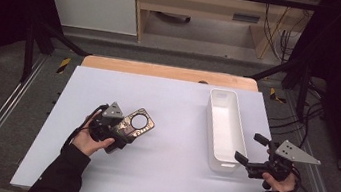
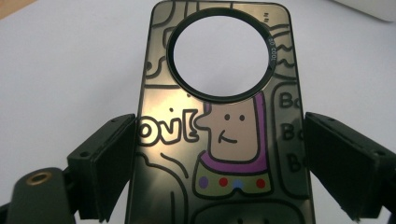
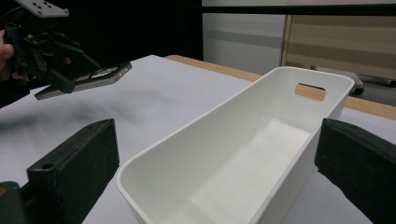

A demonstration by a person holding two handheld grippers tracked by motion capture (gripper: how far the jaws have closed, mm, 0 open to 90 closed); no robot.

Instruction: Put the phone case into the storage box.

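glossy phone case (image 2: 219, 135) clamped across its width in left gripper (image 1: 114, 129), lifted above the table (image 1: 167, 176). right gripper (image 1: 251, 153) wide open, empty, beside white bin (image 1: 225, 129). drop-off judged pending.

Glossy, mirror-like phone case with cartoon print (image 2: 224, 140); smooth matt white plastic bin (image 3: 243, 158); matt white table sheet (image 1: 158, 170) over light wood board (image 1: 169, 72).
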